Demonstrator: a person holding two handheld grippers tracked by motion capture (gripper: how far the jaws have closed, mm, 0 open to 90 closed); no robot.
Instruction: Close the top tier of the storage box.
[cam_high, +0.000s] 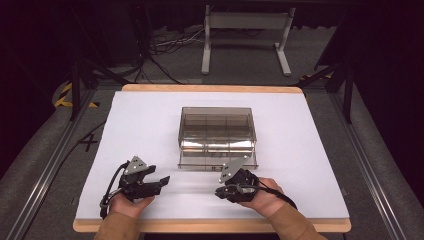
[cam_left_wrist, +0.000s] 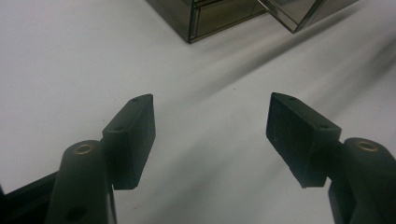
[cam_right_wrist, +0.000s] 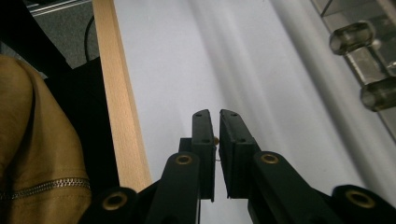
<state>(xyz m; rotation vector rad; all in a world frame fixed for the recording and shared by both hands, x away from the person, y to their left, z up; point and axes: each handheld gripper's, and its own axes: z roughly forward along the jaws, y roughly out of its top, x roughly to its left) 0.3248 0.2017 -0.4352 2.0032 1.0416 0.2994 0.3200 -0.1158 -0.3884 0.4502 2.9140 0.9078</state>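
A smoky clear plastic drawer box (cam_high: 217, 131) stands in the middle of the white table top (cam_high: 150, 125); its bottom drawer (cam_high: 200, 161) sticks out toward me. My left gripper (cam_high: 161, 183) rests at the front left, pointing right, jaws wide open with nothing between them. In the left gripper view the open gripper (cam_left_wrist: 211, 99) faces bare table, with the box's corner (cam_left_wrist: 205, 16) ahead. My right gripper (cam_high: 221, 192) lies just in front of the box, pointing left. In the right gripper view that gripper (cam_right_wrist: 214, 113) is shut, with two drawer knobs (cam_right_wrist: 352, 36) at the upper right.
The table's wooden front edge (cam_right_wrist: 122, 116) runs close beside the right gripper, with a tan sleeve (cam_right_wrist: 37, 140) past it. Beyond the table stand a white frame (cam_high: 245, 35) and loose cables (cam_high: 165, 45) on the floor. Metal rails (cam_high: 47, 165) flank both sides.
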